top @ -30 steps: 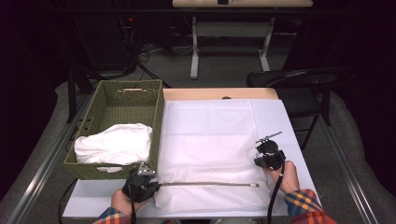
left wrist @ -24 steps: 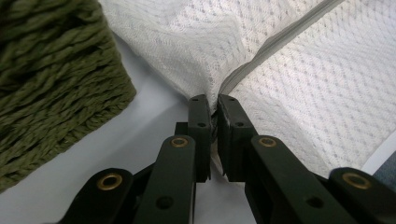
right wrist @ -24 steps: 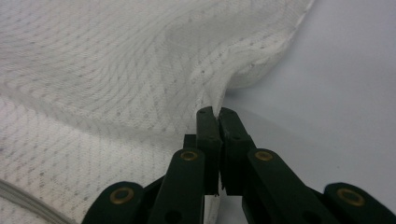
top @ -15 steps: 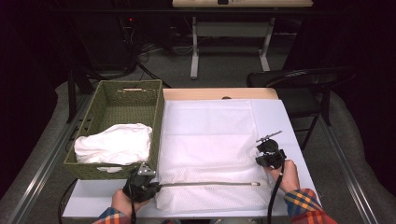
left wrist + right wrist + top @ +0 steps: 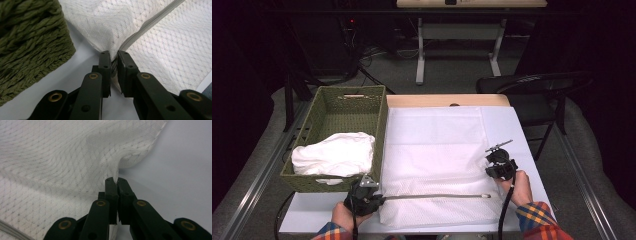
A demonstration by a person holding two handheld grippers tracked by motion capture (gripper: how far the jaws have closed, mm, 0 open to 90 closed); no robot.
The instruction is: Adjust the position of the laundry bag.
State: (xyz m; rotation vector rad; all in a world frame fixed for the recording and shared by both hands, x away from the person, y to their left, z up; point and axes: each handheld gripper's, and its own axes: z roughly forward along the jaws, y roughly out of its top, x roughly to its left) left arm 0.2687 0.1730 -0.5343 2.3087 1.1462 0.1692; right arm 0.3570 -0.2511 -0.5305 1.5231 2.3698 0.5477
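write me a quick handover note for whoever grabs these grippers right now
Left gripper: jaws nearly shut on the near left corner of the white mesh laundry bag, at the zipper end; they have just been easing open slightly, fabric between them.
Right gripper: shut on a pinch of the bag's right edge.
The bag lies flat on the table, zipper along the near edge. The green woven basket stands to its left with a white cloth bundle inside.
Done: bag spread out and gripped on both sides.
Left: probably folding or lifting it; nothing is folded yet.
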